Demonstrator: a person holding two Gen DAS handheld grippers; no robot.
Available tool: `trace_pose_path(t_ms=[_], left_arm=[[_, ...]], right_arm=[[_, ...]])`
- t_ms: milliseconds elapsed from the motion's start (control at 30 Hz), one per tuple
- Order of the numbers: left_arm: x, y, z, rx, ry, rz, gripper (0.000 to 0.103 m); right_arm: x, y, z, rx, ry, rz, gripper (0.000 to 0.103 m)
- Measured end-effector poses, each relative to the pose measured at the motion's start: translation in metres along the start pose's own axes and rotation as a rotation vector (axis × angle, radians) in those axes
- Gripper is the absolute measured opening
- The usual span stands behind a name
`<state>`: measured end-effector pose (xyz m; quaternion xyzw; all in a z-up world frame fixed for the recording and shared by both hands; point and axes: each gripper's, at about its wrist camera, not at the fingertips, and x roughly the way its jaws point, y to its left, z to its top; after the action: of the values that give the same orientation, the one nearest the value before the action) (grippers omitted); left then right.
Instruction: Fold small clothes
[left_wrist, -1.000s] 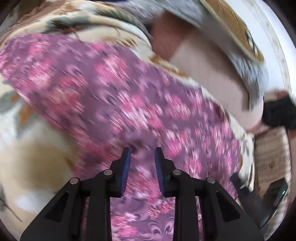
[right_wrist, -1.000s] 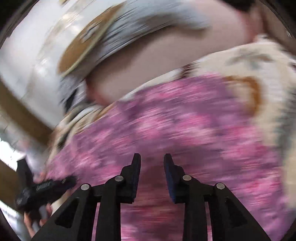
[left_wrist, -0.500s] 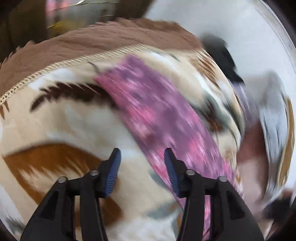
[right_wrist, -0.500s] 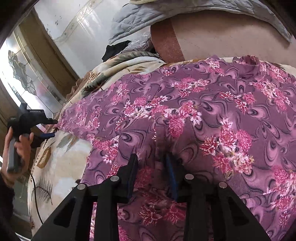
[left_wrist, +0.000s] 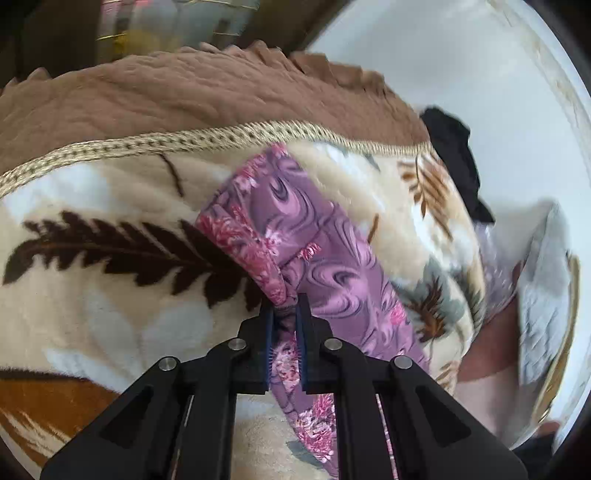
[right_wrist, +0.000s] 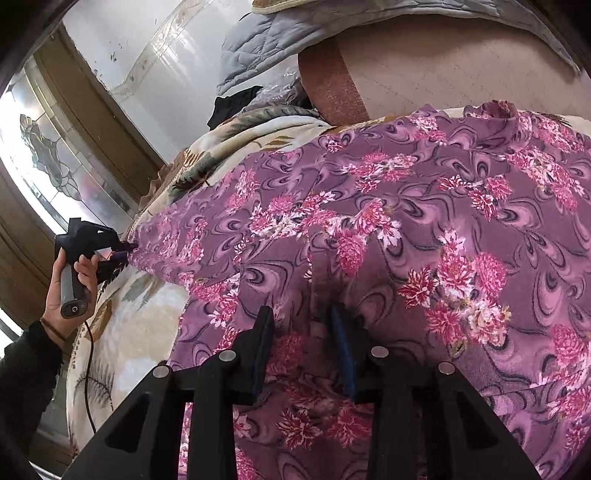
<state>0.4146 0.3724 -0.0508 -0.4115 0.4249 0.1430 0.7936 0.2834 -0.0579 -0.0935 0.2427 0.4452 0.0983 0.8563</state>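
Pinching the floral garment (left_wrist: 332, 254) edge, left gripper (left_wrist: 284, 306) jaws clamped on it. Right gripper (right_wrist: 303, 325) jaws apart — best grab cloth before lifting, evenly

Garment (right_wrist: 424, 229) — purple with darker swirls and pink-and-white flower clusters. Blanket (left_wrist: 110, 306) — cream with dark brown feather-like leaves, an orange-brown patch, grey-green foliage, a tan braided border and a plain brown edge. Both claws black with blue pads (left_wrist: 269, 339).
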Motion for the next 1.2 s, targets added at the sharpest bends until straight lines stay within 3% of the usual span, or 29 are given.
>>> trace_pose_path(t_ms=[300,467,700,933,1000,1067,1200], left_arm=[[-0.062,-0.028,-0.017,0.084,-0.048,-0.092,0.008],[-0.09,-0.06,-0.039,0.165,-0.048,-0.13,0.008],[-0.117,-0.105,-0.08,0.248,-0.037,-0.179,0.008],[-0.133,-0.157,-0.135,0.355,0.0,-0.246,0.008],[-0.134,-0.172,-0.155,0.389,0.012,-0.259,0.008],[-0.133,-0.187,-0.177,0.434,0.026,-0.268,0.008],[-0.118,-0.208,-0.22,0.487,0.088,-0.279,0.008]], right_arm=[[0.0,0.0,0.002,0.004,0.014,-0.001,0.034],[-0.014,0.004,0.01,-0.033,0.056,-0.061,0.034],[-0.065,-0.042,0.007,-0.089,-0.016,-0.268,0.037],[-0.112,-0.12,-0.001,-0.064,-0.092,-0.573,0.041],[-0.117,-0.148,-0.008,0.03,-0.075,-0.57,0.045],[-0.125,-0.167,-0.012,0.12,-0.107,-0.48,0.046],[-0.12,-0.162,-0.012,0.078,-0.097,-0.49,0.058]])
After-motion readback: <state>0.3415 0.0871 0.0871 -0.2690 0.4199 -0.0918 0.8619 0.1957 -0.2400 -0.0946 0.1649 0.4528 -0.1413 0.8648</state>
